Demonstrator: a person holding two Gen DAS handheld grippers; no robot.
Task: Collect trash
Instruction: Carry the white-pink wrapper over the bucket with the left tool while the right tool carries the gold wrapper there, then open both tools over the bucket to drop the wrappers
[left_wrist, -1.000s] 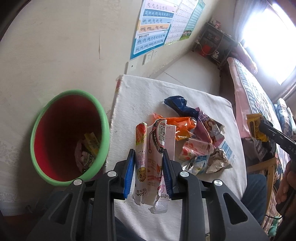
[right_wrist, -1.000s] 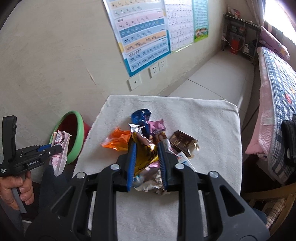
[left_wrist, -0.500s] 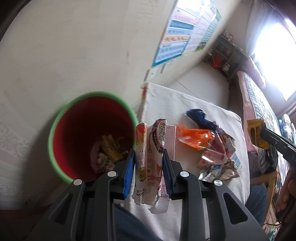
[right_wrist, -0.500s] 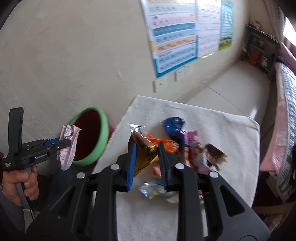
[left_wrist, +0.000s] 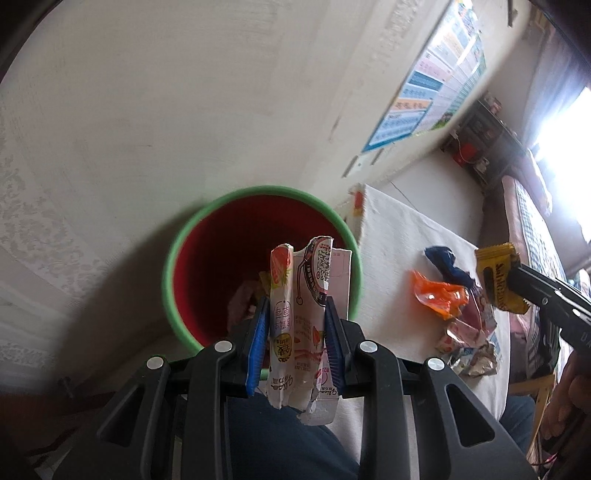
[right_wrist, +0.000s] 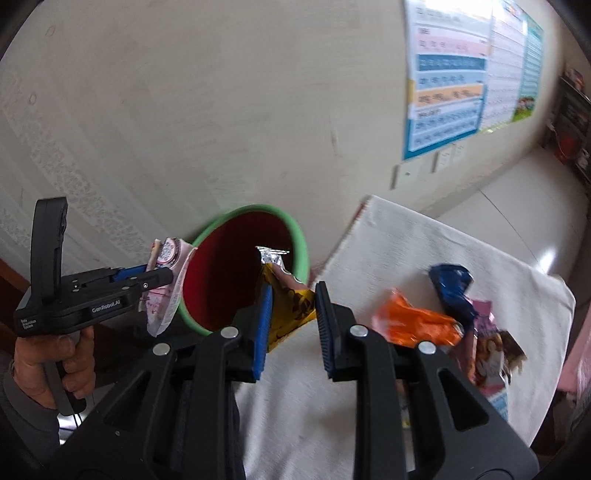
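Observation:
My left gripper (left_wrist: 297, 325) is shut on a pink and white strawberry wrapper (left_wrist: 301, 295) and holds it over the near rim of the red bin with a green rim (left_wrist: 207, 236). In the right wrist view the left gripper (right_wrist: 162, 275) holds that wrapper (right_wrist: 164, 280) at the bin's left edge (right_wrist: 295, 229). My right gripper (right_wrist: 291, 314) is shut on a yellow wrapper (right_wrist: 288, 306) beside the bin's right rim; it also shows in the left wrist view (left_wrist: 496, 284).
Several wrappers lie on the white cloth table (right_wrist: 406, 258): an orange one (right_wrist: 413, 325), a blue one (right_wrist: 450, 288), a pink one (right_wrist: 491, 350). Trash lies inside the bin. A wall with posters (right_wrist: 447, 88) stands behind.
Both grippers have swung left from the table toward the bin with their wrappers. The left one now hangs over the bin's opening; the right one has lifted the yellow wrapper off the pile.

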